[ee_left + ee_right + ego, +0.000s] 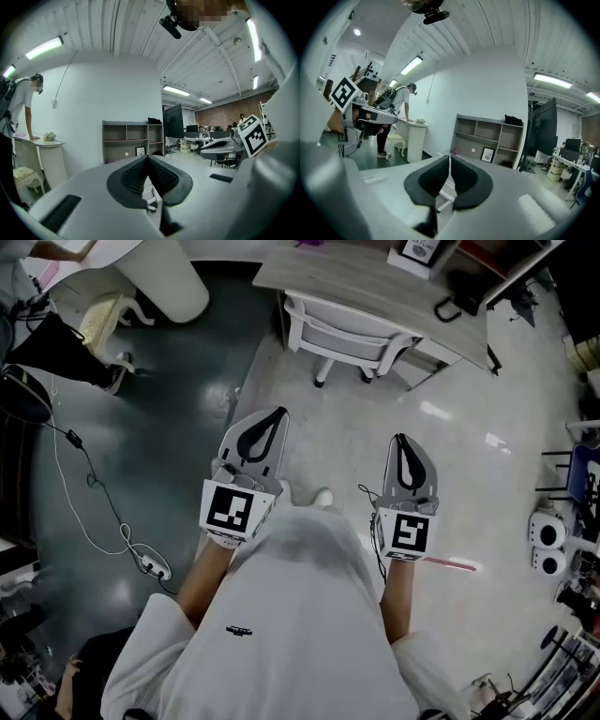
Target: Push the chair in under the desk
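Both grippers are held out ahead of your body, side by side and pointing toward the desk point(375, 282).

The left gripper point(277, 414) is closed. Its own view shows the dark pads point(165, 178) meeting at the tips, with nothing clamped between them.

The right gripper point(401, 440) is also closed. Its view shows the two pads point(464, 180) drawn together at the tip, and it carries nothing.

The chair point(347, 334), white, stands at the near edge of the desk. Its seat reaches in beneath the desktop and its backrest faces you, clear of the edge. It is well apart from both grippers, and neither touches it.

In the left gripper view, a white frame with a small castor shows through the opening below the pads. This is probably the chair point(150, 197), though too little of it shows to be certain.

On the desk stand a small picture frame point(417, 251) and a black looped item point(450, 307) near the right end.

The floor changes from dark green point(141, 427) on your left to pale and glossy point(469, 484) on your right. A thin cable point(89, 493) trails across the dark part.

A grey shelf unit point(487, 140) stands against the far wall. Another person point(401, 105) leans on a white counter point(415, 138) to its left.
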A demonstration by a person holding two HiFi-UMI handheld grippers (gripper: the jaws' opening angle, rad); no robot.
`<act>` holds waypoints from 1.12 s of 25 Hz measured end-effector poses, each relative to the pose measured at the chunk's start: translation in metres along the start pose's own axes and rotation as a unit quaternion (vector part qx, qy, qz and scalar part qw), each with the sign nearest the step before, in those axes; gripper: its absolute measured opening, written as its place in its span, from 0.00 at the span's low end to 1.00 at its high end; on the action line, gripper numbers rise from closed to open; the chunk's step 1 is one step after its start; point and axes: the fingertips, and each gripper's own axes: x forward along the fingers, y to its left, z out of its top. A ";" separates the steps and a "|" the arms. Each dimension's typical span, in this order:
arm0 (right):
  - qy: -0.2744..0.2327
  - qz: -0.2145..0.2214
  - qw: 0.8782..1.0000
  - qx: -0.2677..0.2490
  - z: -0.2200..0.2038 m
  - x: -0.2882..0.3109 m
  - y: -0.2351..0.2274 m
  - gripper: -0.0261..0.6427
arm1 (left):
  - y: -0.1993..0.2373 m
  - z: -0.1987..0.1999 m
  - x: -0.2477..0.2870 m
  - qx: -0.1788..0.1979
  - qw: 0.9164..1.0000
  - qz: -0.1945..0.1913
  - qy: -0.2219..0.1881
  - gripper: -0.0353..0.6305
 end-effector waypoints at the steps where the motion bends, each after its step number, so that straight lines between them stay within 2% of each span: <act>1: -0.002 -0.003 1.000 0.005 -0.001 -0.003 -0.001 0.08 | -0.001 -0.003 -0.002 -0.001 1.000 -0.001 0.004 0.06; 6: -0.006 -0.013 1.000 0.018 -0.004 -0.009 -0.004 0.08 | 0.003 -0.013 -0.009 -0.001 1.000 0.003 0.015 0.06; 18: 0.000 0.015 0.999 0.050 -0.003 -0.007 0.022 0.06 | 0.004 -0.023 -0.023 -0.019 1.000 -0.002 0.022 0.06; 28: 0.006 0.013 0.999 0.040 -0.003 -0.007 0.030 0.06 | 0.006 -0.022 -0.031 -0.029 0.999 0.001 0.015 0.06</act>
